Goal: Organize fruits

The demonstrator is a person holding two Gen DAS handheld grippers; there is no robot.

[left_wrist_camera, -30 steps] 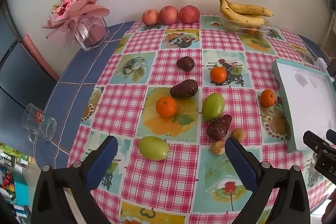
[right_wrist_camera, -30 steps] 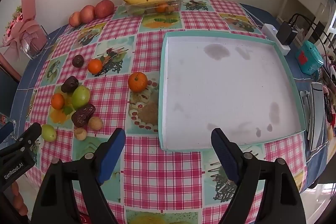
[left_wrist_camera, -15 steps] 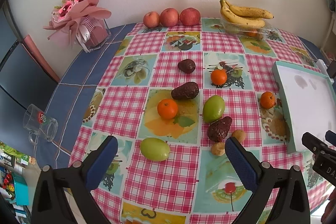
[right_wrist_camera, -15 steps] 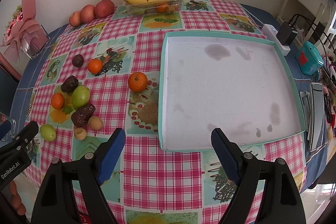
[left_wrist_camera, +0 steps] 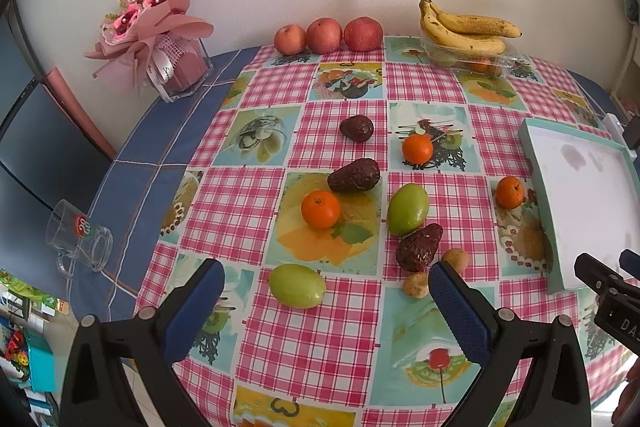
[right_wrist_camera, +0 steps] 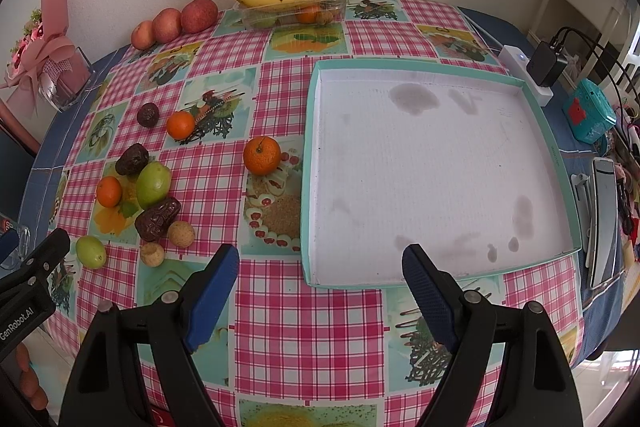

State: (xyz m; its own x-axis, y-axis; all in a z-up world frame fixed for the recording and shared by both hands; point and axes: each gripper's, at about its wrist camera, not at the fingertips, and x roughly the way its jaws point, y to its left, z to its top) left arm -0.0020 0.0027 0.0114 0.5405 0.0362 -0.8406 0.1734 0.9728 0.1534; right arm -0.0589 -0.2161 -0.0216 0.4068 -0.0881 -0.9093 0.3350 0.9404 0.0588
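Left gripper (left_wrist_camera: 326, 291) stands wide open, empty, directly above the nearest green fruit (left_wrist_camera: 297, 285), whose long axis runs crosswise between its jaws. Right gripper (right_wrist_camera: 320, 281), equally open and empty, hovers over the tray (right_wrist_camera: 306, 187) rim; remaining fruit lies beyond.

tray (right_wrist_camera: 440, 167) floor bare, fruit cluster (right_wrist_camera: 154, 185) crowded

Bright even daylight, soft shadows, sharp focus, fisheye edges w/ dark vignette.
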